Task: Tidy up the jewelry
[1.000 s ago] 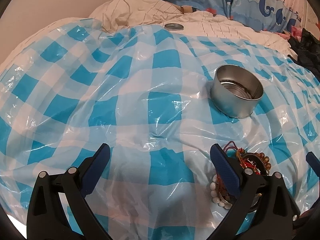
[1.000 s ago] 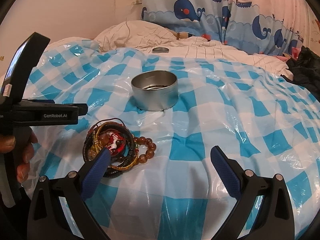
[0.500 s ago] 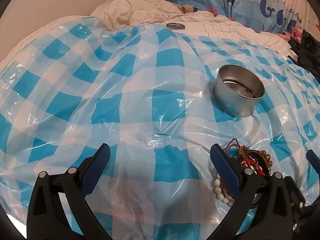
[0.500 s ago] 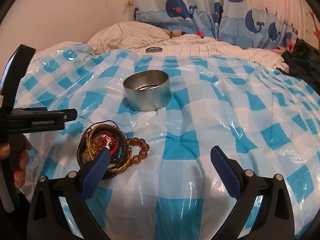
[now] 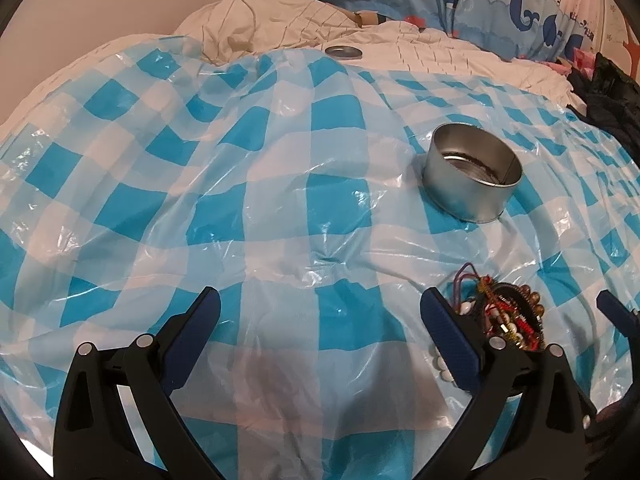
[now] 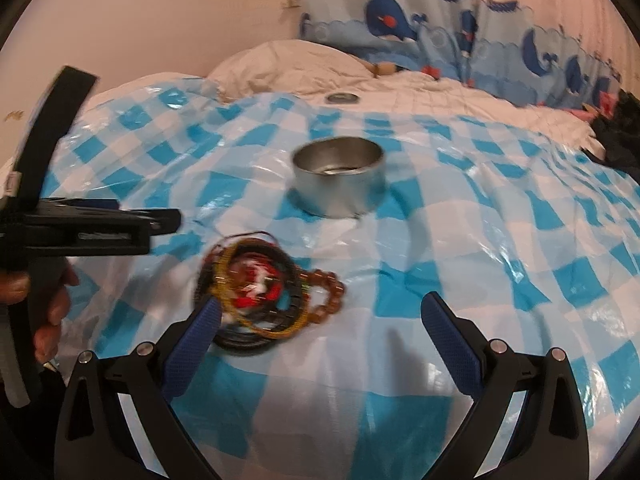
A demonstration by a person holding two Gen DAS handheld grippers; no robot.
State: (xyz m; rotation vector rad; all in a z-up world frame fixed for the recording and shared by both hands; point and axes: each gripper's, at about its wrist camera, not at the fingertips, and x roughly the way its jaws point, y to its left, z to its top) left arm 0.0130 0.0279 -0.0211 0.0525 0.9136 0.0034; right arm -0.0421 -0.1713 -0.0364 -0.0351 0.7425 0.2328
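I have both tools over the bed, which is covered by a blue-and-white checked plastic sheet (image 5: 280,208). My left tool (image 5: 320,316) has its fingers spread wide apart with nothing between them, only sheet below. My right tool (image 6: 320,320) is likewise spread wide and grips nothing.

The jewelry, a pile of bracelets (image 6: 260,284), lies on the sheet near the left finger of my right tool; that finger's blue pad (image 6: 192,344) overlaps the pile's near edge in the right wrist view, though I cannot tell whether it touches. The pile holds dark cord loops, a yellowish braided band, something red and white in the middle, and a brown beaded strand on its right side. The right view is blurred, so finer detail is lost. From the left wrist view the same pile (image 5: 508,316) sits just behind the right finger of my left tool, with a few white beads showing beside that finger.

The round metal tin (image 6: 338,180) stands upright and open on the sheet, beyond the pile and apart from it. Looking in from the left view (image 5: 474,172), I see only its bare shiny bottom and wall; no jewelry is inside.

A small round metal lid (image 5: 343,52) lies flat farther back, at the sheet's far edge on the white bedding (image 5: 440,56). A whale-print pillow (image 6: 440,40) leans at the back.

A hand (image 6: 48,312) holds my left tool's grip at the left of the right view.
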